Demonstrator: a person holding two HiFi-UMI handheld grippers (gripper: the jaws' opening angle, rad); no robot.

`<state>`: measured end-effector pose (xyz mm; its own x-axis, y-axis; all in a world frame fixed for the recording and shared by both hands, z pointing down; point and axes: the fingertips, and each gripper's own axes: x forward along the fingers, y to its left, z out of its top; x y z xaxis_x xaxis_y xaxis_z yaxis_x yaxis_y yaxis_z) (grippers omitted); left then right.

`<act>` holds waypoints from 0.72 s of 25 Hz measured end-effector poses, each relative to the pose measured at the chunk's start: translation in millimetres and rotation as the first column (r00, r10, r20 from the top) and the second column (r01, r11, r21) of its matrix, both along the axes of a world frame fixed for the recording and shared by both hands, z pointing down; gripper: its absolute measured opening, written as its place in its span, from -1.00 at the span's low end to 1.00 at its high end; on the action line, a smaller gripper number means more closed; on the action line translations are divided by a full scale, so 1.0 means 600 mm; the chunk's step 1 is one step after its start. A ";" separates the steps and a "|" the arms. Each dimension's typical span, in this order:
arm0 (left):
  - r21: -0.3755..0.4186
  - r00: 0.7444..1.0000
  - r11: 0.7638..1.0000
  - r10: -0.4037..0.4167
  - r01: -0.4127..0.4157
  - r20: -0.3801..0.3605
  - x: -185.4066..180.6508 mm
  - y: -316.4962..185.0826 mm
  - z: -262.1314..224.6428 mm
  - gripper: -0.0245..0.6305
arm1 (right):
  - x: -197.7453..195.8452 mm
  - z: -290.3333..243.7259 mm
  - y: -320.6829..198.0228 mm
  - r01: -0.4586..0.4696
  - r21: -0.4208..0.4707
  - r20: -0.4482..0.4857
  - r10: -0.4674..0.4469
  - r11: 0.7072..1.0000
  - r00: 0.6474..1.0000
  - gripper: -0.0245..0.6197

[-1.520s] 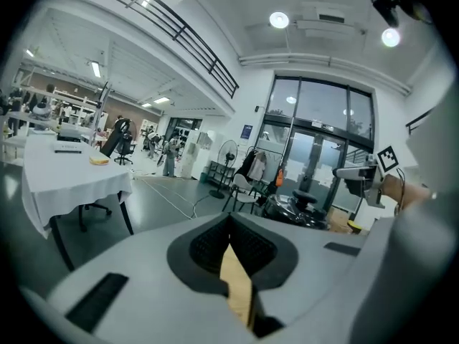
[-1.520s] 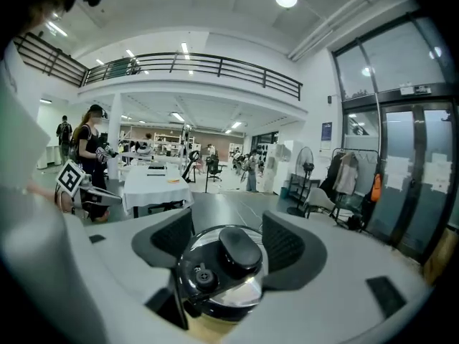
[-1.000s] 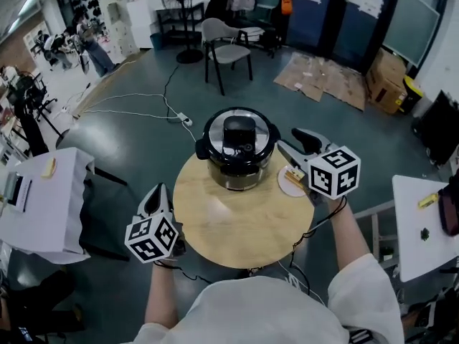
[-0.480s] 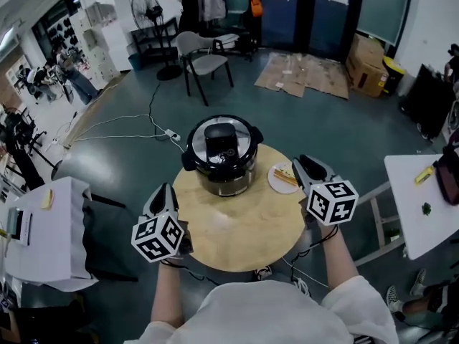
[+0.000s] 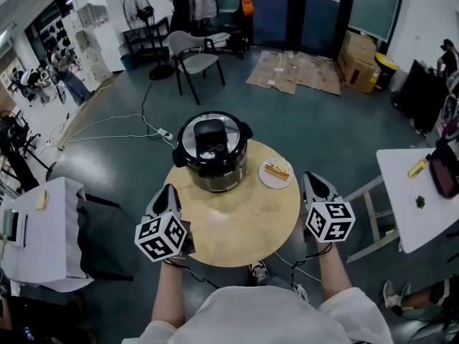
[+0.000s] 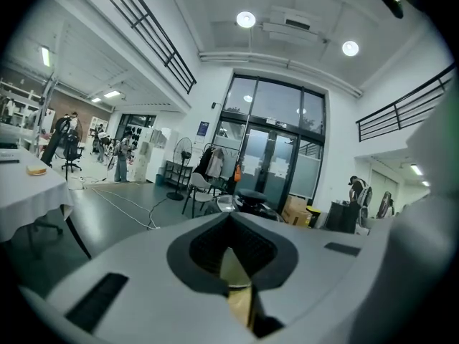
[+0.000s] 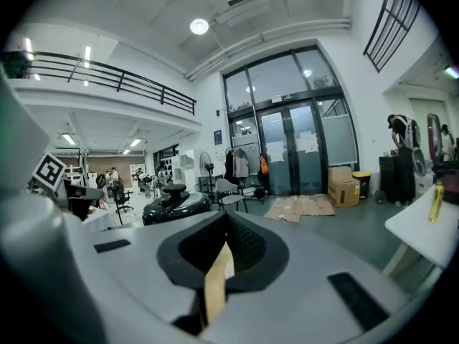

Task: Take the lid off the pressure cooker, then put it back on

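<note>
Pressure cooker [image 6: 251,194] mostly hidden behind body of closed left gripper [image 6: 229,214].

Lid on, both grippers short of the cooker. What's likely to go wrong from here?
1. The plate of food lies between the right gripper and the pressure cooker, near the rim of the table. A reach from that side may knock it off.
2. The left gripper and the right, which just closed, have their fingers together and empty. They must open before reaching the lid handle.
</note>
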<state>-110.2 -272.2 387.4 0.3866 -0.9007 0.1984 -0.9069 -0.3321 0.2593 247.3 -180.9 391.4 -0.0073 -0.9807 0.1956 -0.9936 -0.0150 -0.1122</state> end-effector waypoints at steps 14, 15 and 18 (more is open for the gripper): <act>-0.029 1.000 0.999 -0.015 0.016 0.022 0.001 0.043 0.027 -0.96 | -0.002 0.020 0.046 -0.028 -0.018 -0.053 0.027 0.999 0.998 -0.93; -0.027 1.000 0.999 -0.019 0.019 0.021 0.000 0.043 0.027 -0.96 | -0.004 0.020 0.046 -0.025 -0.025 -0.071 0.023 0.999 0.997 -0.93; -0.024 0.999 0.999 -0.029 0.029 0.017 -0.003 0.043 0.027 -0.96 | -0.011 0.020 0.043 -0.008 -0.035 -0.081 0.005 0.999 0.997 -0.92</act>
